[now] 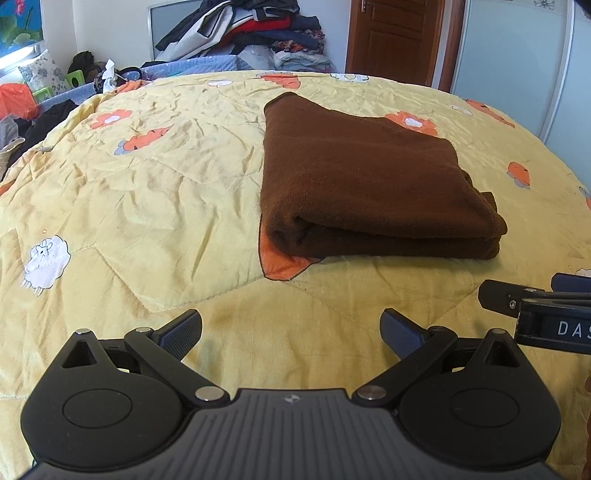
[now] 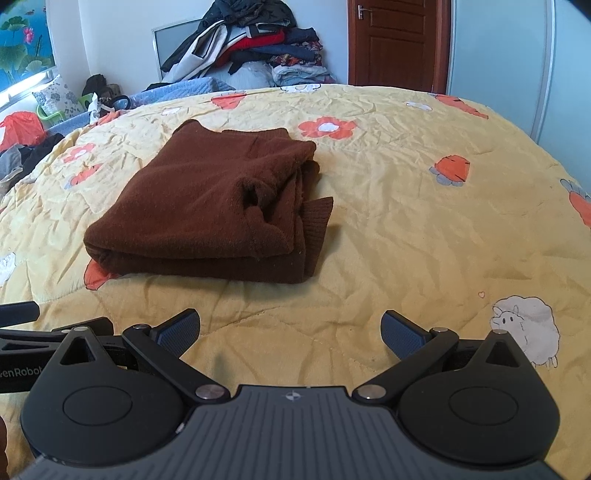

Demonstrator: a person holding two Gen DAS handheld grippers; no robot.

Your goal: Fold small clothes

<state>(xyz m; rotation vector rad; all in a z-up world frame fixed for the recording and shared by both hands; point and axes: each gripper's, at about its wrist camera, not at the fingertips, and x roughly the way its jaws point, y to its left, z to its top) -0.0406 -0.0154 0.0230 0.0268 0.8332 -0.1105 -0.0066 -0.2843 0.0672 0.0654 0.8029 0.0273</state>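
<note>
A brown knit garment (image 1: 369,181) lies folded into a thick rectangle on the yellow quilt (image 1: 147,192). In the right wrist view the garment (image 2: 207,206) sits ahead and to the left, with a ribbed cuff poking out at its right edge. My left gripper (image 1: 291,332) is open and empty, low over the quilt, short of the garment's near fold. My right gripper (image 2: 291,332) is open and empty too, also short of the garment. Each gripper shows at the edge of the other's view, the right one (image 1: 535,310) beside the left.
The quilt (image 2: 406,206) has orange flower and white sheep prints. A tall heap of clothes (image 1: 251,29) is piled behind the bed. More clothes and bags (image 1: 22,110) lie at the left. A brown door (image 1: 395,37) and a pale wardrobe (image 1: 517,66) stand at the back right.
</note>
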